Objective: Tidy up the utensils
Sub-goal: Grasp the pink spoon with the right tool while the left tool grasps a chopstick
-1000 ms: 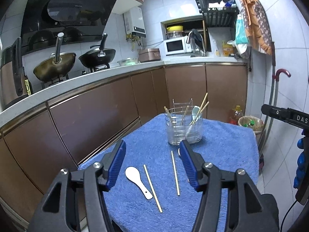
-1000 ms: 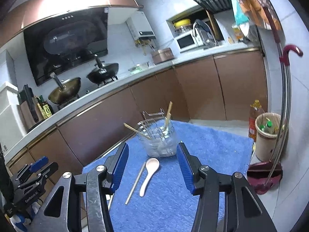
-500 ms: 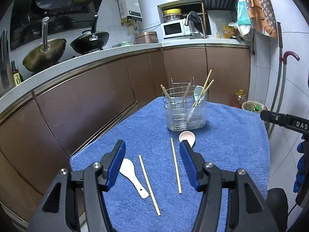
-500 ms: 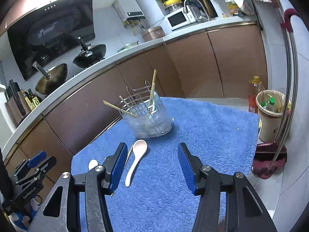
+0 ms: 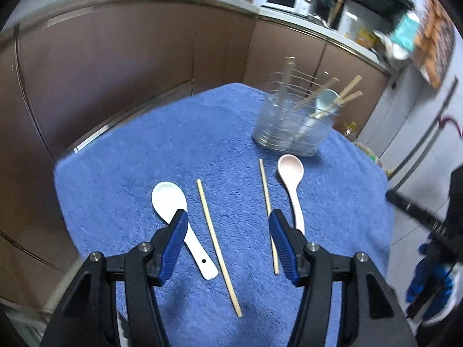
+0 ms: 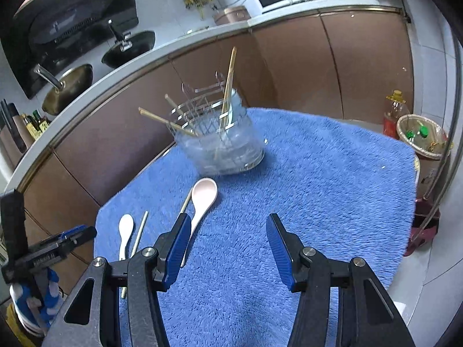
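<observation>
A clear utensil holder [image 5: 292,124] with several chopsticks and a pale blue spoon stands at the far side of the blue towel [image 5: 144,156]; it also shows in the right wrist view [image 6: 222,144]. On the towel lie a white spoon [image 5: 179,217], two loose chopsticks [image 5: 217,243] [image 5: 267,211] and a pink spoon [image 5: 292,182]. My left gripper [image 5: 228,217] is open and empty above the left chopstick. My right gripper [image 6: 228,221] is open and empty just right of the pink spoon [image 6: 202,199].
Brown kitchen cabinets [image 6: 318,66] and a counter with woks [image 6: 127,46] run behind the table. A bin [image 6: 422,141] and an oil bottle [image 6: 395,110] stand on the floor at right. The towel's edges drop off on every side.
Both grippers have tilted down and moved closer over the towel. The utensils on the towel now lie nearer the fingers. Nothing has been grasped.
</observation>
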The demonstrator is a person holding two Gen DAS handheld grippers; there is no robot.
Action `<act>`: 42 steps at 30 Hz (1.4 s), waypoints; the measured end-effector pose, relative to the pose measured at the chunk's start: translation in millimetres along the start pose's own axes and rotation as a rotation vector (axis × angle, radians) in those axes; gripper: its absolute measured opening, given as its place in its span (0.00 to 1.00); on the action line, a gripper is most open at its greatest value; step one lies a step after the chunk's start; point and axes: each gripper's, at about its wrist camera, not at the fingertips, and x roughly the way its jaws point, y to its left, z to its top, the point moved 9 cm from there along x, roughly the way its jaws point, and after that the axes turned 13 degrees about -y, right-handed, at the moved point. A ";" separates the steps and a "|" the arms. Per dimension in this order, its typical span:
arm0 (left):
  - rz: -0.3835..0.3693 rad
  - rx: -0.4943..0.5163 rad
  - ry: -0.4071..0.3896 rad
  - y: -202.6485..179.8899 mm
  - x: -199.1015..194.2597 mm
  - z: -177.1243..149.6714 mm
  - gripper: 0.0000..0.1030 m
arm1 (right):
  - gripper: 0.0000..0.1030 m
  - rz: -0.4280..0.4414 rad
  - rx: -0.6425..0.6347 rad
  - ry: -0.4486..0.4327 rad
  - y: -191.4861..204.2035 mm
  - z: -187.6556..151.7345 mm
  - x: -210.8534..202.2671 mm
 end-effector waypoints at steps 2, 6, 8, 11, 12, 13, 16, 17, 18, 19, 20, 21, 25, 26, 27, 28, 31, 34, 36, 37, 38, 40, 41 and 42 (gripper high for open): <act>-0.051 -0.058 0.026 5.8 9.5 3.2 0.54 | 0.50 0.010 -0.009 0.027 4.2 -5.1 10.9; -0.124 -0.086 0.089 -1.6 35.6 6.8 0.54 | 0.50 0.058 0.003 0.097 12.5 -13.4 38.2; -0.154 -0.076 0.122 -10.6 51.5 7.1 0.52 | 0.50 0.085 0.028 0.122 13.8 -14.8 51.3; -0.222 -0.079 0.202 -29.7 77.8 3.4 0.42 | 0.45 0.108 0.069 0.150 12.6 -13.1 72.5; -0.227 -0.074 0.220 -32.5 84.7 2.9 0.40 | 0.45 0.111 0.076 0.156 12.2 -11.8 77.9; -0.223 -0.068 0.238 -36.0 94.3 2.6 0.39 | 0.44 0.118 0.081 0.164 11.8 -10.2 84.5; -0.222 -0.081 0.288 -42.6 116.6 1.3 0.33 | 0.42 0.140 0.080 0.181 15.1 -6.7 98.8; -0.220 -0.082 0.303 -44.5 124.2 1.8 0.30 | 0.41 0.144 0.076 0.187 15.9 -6.1 104.0; -0.215 -0.075 0.313 -46.3 131.3 2.2 0.27 | 0.40 0.148 0.074 0.194 16.4 -5.7 108.9; -0.207 -0.070 0.322 -47.4 137.2 2.6 0.26 | 0.39 0.154 0.075 0.199 17.2 -5.6 113.0; -0.199 -0.063 0.331 -48.4 143.2 2.5 0.25 | 0.38 0.156 0.076 0.206 17.2 -5.9 118.2; -0.193 -0.053 0.341 -50.2 149.8 2.1 0.25 | 0.38 0.156 0.075 0.211 17.2 -6.5 122.2; -0.169 -0.020 0.362 -54.3 165.3 2.0 0.21 | 0.36 0.154 0.074 0.224 13.7 -8.3 135.7; -0.163 -0.016 0.368 -54.9 169.0 1.8 0.20 | 0.34 0.153 0.073 0.227 12.9 -8.6 138.9; -0.154 -0.014 0.374 -55.1 173.4 1.6 0.19 | 0.33 0.153 0.073 0.230 12.3 -8.7 142.1; -0.148 -0.013 0.378 -56.3 178.1 0.4 0.18 | 0.32 0.153 0.071 0.231 12.1 -7.9 144.8; -0.133 -0.013 0.388 -56.6 187.4 -0.7 0.16 | 0.29 0.159 0.065 0.240 11.9 -7.5 152.5; -0.119 -0.012 0.409 -57.0 193.3 -8.4 0.13 | 0.24 0.158 0.051 0.262 11.4 -8.3 160.5; -0.109 0.001 0.408 -59.5 193.8 -10.5 0.12 | 0.21 0.171 0.054 0.284 10.3 -11.8 164.7; -0.102 0.012 0.412 -62.4 193.8 -12.0 0.12 | 0.19 0.176 0.055 0.290 12.2 -14.1 166.5; -0.097 0.022 0.415 -64.1 194.3 -12.6 0.12 | 0.15 0.181 0.056 0.298 12.3 -16.0 168.1; -0.087 0.041 0.420 -69.6 194.9 -14.3 0.12 | 0.07 0.185 0.055 0.303 14.5 -17.9 171.2; -0.083 0.046 0.420 -73.3 195.7 -15.2 0.11 | 0.07 0.186 0.056 0.303 14.0 -18.7 170.8; -0.079 0.045 0.419 -73.6 196.1 -15.3 0.08 | 0.07 0.184 0.055 0.302 12.7 -18.9 169.2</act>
